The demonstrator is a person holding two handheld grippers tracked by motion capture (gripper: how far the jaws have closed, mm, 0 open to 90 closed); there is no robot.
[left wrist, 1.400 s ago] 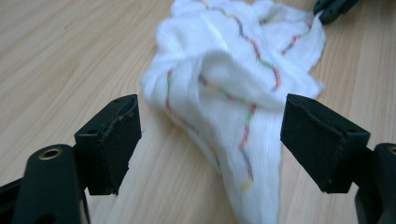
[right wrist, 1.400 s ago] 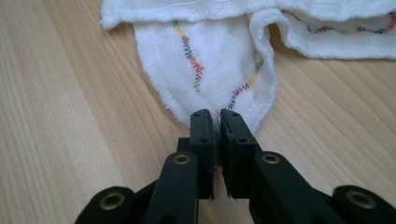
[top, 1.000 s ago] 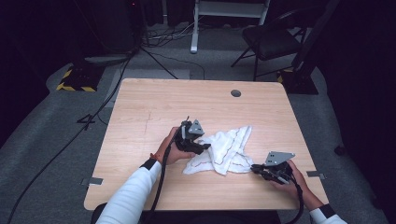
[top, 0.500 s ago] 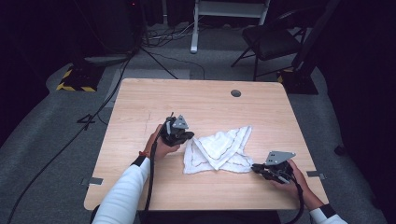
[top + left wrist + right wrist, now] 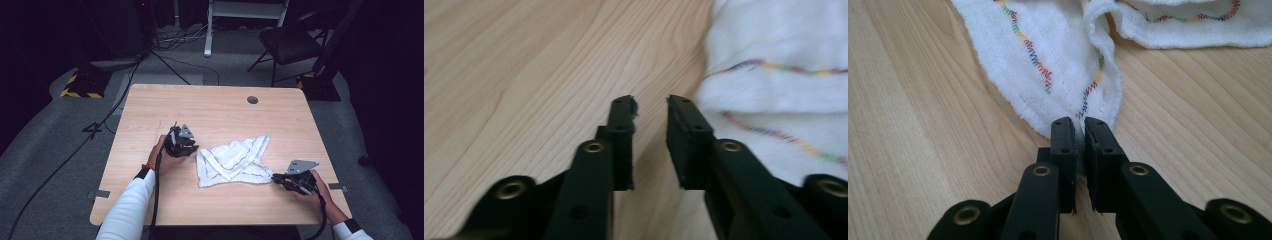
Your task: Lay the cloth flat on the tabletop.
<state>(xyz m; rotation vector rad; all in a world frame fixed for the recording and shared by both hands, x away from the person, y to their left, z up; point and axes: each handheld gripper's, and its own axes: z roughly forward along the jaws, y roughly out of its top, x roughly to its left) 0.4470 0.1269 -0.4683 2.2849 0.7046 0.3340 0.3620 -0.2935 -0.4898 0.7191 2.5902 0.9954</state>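
My left gripper has let go and slid left off the white cloth, jaws reopening, empty; right gripper stays clamped on its corner.

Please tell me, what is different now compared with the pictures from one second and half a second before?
The left claw let go of the white cloth with coloured stitching and drew leftward off it; its jaws have just been opening, with nothing between them, beside the cloth's left edge. The cloth's left part settled flatter. The right claw stayed shut on the cloth's near right corner, and the light wooden table is unchanged.
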